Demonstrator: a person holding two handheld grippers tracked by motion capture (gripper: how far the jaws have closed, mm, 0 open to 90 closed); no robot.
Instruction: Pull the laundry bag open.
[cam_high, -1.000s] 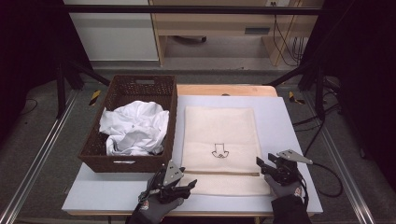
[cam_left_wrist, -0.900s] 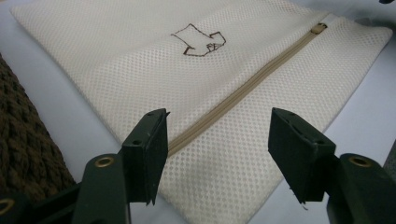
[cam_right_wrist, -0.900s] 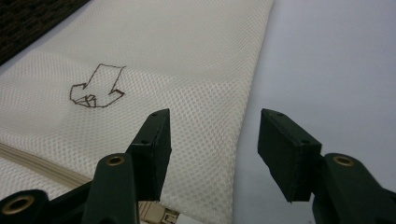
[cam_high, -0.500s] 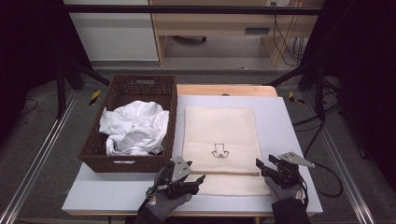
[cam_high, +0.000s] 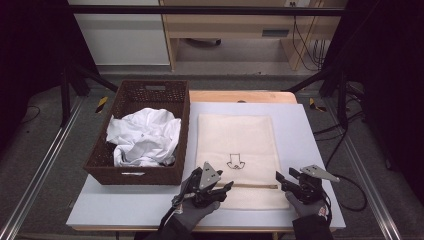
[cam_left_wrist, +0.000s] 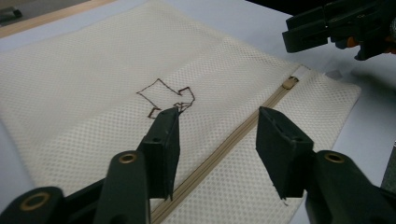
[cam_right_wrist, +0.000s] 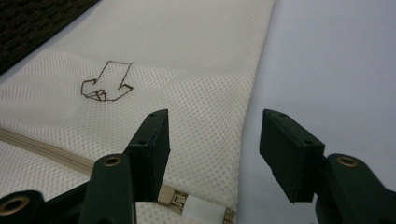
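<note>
At the table's near edge, the left gripper (cam_high: 216, 189) has moved onto the mesh laundry bag (cam_high: 235, 145), jaws just narrowed, nothing pinched, straddling the zipper (cam_left_wrist: 219, 151). The right gripper (cam_high: 292, 183) hovers wide at the pull (cam_right_wrist: 176, 201). Opening seems imminent. Basket (cam_high: 145, 172) beyond, far-left.

You have a cream mesh bag (cam_high: 235, 150) in front of you, its weave a fine grid of tiny holes, with a dark brown outline drawing (cam_left_wrist: 167, 97) on it and a tan zipper strip (cam_left_wrist: 224, 149) running across. It lies on a pale lavender-grey tabletop (cam_high: 305, 135) edged with light wood. Beside it, the woven basket (cam_high: 150, 95) is dark brown and the crumpled cloth (cam_high: 142, 137) inside it is white. Your left gripper (cam_high: 220, 189) and right gripper (cam_high: 286, 181) are black, with brass-coloured rivets and a grey plate on top of each, and your gloves (cam_high: 192, 212) are grey.
</note>
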